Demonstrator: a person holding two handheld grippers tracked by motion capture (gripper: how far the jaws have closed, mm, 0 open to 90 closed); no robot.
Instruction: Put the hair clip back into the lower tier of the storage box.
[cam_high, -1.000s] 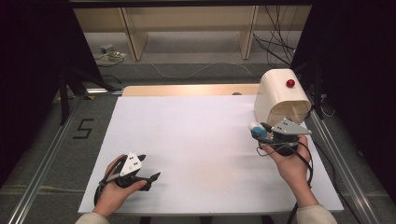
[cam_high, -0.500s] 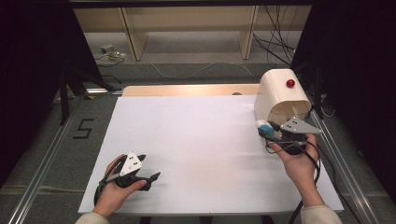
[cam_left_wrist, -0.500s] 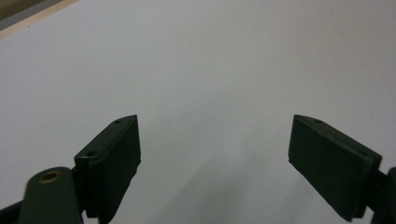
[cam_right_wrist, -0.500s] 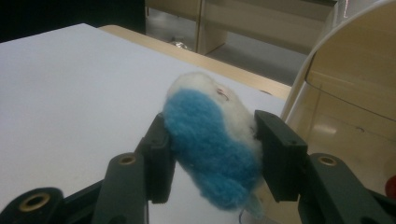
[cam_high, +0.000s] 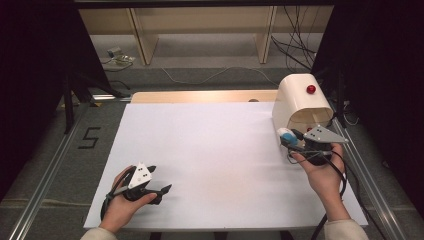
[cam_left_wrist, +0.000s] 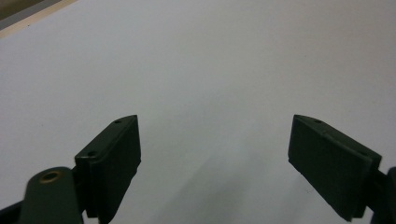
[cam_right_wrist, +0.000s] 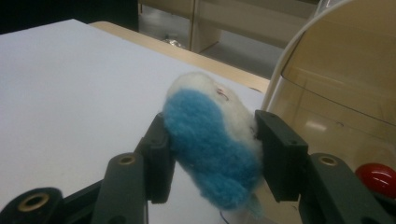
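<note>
left tool (cam_high: 159, 189): jaws apart, resting low | right tool (cam_high: 295, 141): jaws clamped, raised

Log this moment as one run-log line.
right gripper: shut on blue-and-white plush toy | beside cream box | left gripper: open, over white table

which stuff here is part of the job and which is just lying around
In the job:
- blue and white plush toy, clamped in the right hand-held gripper
- cream domed box with a red knob, right beside it

Lying about:
- left hand-held gripper, open over the white board
- cables on the floor behind
</note>
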